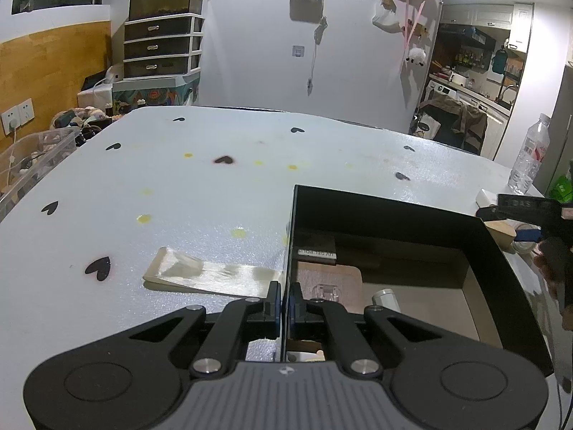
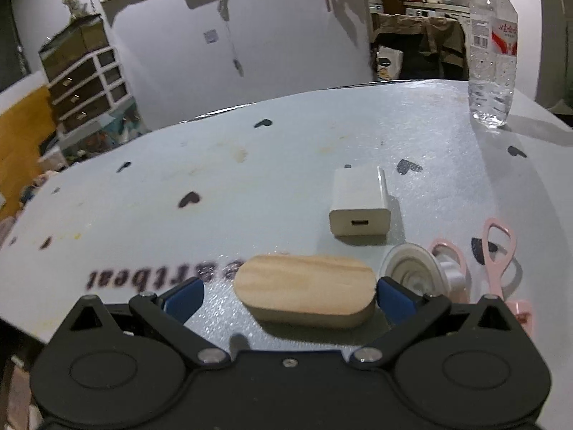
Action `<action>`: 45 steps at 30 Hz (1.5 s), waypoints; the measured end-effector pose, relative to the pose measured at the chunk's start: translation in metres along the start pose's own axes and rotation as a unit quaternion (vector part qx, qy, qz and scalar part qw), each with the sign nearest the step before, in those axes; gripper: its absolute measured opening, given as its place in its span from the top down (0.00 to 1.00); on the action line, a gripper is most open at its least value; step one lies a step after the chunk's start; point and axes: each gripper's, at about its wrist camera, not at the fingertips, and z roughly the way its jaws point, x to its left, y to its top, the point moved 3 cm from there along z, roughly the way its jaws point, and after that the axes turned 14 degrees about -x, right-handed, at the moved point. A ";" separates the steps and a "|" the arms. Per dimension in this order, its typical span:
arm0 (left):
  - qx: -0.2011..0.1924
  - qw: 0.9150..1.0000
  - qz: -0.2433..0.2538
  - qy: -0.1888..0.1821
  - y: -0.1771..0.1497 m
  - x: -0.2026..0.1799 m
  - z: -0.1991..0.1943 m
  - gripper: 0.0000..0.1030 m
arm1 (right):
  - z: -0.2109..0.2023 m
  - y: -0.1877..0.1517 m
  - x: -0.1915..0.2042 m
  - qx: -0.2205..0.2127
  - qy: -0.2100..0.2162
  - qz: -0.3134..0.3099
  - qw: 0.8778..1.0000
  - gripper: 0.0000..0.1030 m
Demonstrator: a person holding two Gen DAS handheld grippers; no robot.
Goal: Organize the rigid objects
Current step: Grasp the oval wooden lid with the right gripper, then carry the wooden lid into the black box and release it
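- Pale wooden oval block lies on the table between my right gripper's wide-open blue pads; I'd centre, then squeeze.
- Left gripper is clamped tight on the black open box's wall (steadying it).

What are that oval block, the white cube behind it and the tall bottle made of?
The oval block looks like pale unvarnished wood: grain lines run along its matt top. The white cube, seemingly a charger with a port in its face, looks like smooth, slightly glossy plastic. The bottle appears to be thin clear plastic, see-through and ribbed, with a printed label.
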 end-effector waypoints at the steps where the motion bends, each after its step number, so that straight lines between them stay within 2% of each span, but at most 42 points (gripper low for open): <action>1: 0.000 1.000 0.000 0.000 0.000 0.000 0.000 0.96 | 0.003 0.000 0.002 0.000 -0.006 -0.005 1.000 0.00; 4: 0.000 1.000 0.000 0.000 0.000 0.000 0.000 0.96 | 0.008 -0.001 0.006 -0.001 -0.020 -0.025 0.999 0.01; 8: 0.000 1.000 0.000 -0.001 0.000 0.000 0.000 0.96 | 0.010 -0.001 0.006 0.000 -0.035 -0.039 0.999 0.13; 12: 0.000 1.000 0.000 0.000 0.000 0.000 0.000 0.96 | 0.008 -0.001 0.003 0.002 -0.030 -0.040 0.999 0.14; 15: 0.000 1.000 -0.001 0.000 0.000 0.000 0.000 0.96 | 0.000 0.002 0.001 0.006 -0.023 -0.018 1.000 0.14; 18: 0.000 1.000 -0.001 0.001 -0.001 -0.001 0.000 0.96 | -0.023 0.010 0.012 -0.009 0.006 -0.008 1.000 0.14; 23: -0.002 1.000 0.002 0.003 -0.003 -0.004 0.002 0.96 | -0.070 0.020 0.046 -0.026 0.080 0.011 0.996 0.14; 28: -0.004 1.000 0.005 0.002 -0.004 -0.005 0.002 0.96 | -0.102 0.021 0.084 -0.009 0.134 0.023 0.991 0.14; 32: -0.008 1.000 0.000 -0.001 -0.005 -0.003 0.000 0.96 | -0.116 0.015 0.117 0.012 0.165 0.007 0.986 0.14; 37: -0.011 1.000 0.014 -0.001 -0.005 -0.006 -0.002 0.96 | -0.107 0.001 0.142 0.052 0.133 -0.009 0.990 0.14; 45: -0.014 1.000 0.013 -0.010 -0.004 -0.005 -0.004 0.96 | -0.094 -0.010 0.155 0.061 0.108 -0.036 0.992 0.14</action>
